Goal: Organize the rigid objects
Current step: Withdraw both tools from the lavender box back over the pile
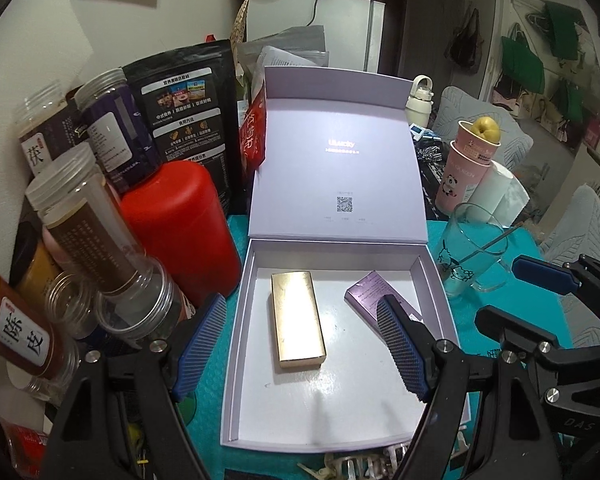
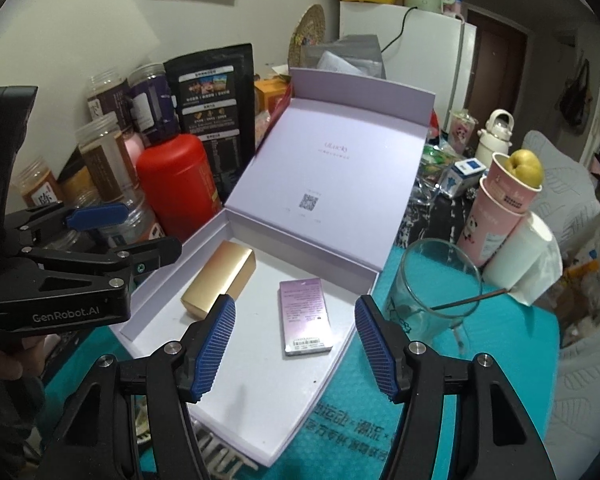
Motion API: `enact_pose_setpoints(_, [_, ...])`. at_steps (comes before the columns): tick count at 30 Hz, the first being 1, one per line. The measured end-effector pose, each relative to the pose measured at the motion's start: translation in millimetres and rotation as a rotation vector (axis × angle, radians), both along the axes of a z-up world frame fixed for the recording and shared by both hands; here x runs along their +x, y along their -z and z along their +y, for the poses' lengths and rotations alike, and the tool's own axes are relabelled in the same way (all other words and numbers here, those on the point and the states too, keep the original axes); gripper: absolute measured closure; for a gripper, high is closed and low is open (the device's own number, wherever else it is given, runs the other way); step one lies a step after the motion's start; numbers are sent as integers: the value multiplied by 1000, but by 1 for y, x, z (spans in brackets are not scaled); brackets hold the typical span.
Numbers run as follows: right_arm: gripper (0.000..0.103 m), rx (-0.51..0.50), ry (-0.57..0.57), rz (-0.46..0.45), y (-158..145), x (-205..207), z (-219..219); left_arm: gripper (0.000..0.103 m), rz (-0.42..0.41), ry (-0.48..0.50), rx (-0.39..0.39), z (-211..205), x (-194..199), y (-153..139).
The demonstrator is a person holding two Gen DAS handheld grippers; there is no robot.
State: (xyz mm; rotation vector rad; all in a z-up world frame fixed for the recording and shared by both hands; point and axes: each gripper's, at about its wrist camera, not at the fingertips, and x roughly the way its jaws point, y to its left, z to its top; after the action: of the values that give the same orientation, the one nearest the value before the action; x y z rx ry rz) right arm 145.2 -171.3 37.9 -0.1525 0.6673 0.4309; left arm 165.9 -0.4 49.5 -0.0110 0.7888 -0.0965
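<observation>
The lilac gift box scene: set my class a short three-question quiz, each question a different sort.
1. True or false: the gold box lies inside the lilac gift box.
2. Which box carries a barcode label: A) gold box B) purple box?
3. What sits in the top pink paper cup?

Key: 1 true. 2 B. 3 a yellow-green fruit. Both the left gripper and the right gripper are open and empty.

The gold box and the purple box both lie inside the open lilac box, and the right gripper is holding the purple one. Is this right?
Not quite. The right gripper holds nothing: the right wrist view shows its jaws open above the purple box. The gold box and the purple one do lie inside the open lilac box.
</observation>
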Motion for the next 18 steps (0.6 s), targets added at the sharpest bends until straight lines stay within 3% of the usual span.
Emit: enact_pose_setpoints(18, [33, 19, -2, -97, -24, -74, -4, 23, -81, -1, -4, -1, -66, -27])
